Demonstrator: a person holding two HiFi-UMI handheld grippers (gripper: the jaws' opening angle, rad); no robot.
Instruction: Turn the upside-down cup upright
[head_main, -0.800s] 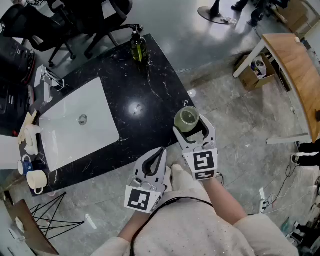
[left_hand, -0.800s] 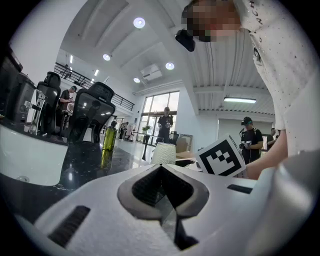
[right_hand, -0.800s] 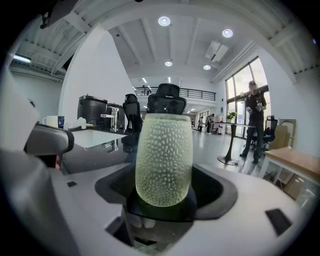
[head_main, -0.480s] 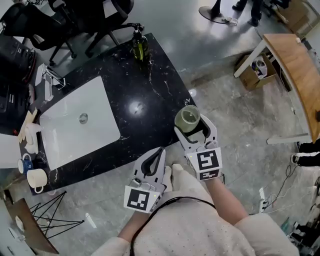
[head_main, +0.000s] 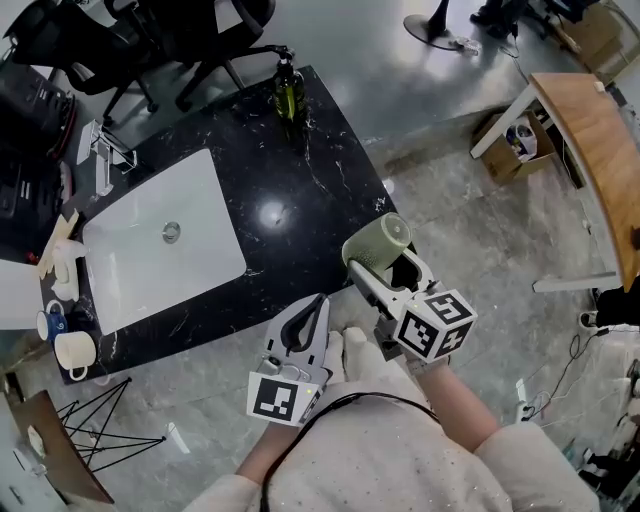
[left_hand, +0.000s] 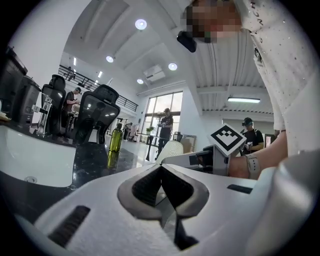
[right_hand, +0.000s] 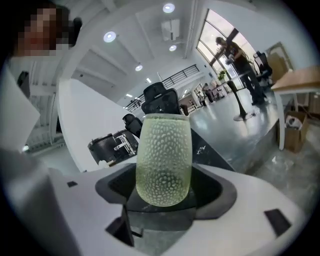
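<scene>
A pale green dimpled cup hangs over the floor just off the black counter's near corner, with my right gripper shut on it. In the head view it lies tilted, side towards the camera. The right gripper view has the cup standing between the two jaws of the right gripper, rounded end nearest the camera. My left gripper is held low and to the left of it, shut and empty. In the left gripper view the pads of the left gripper meet, and the cup shows beyond them.
The black marble counter holds a white sink, a faucet and an olive bottle at its far edge. Mugs sit at its left end. Office chairs stand behind, and a wooden desk stands at the right.
My right gripper has rolled, its marker cube swinging to the right, and the cup has tipped from end-on to lying on its side. The left gripper has kept still.
</scene>
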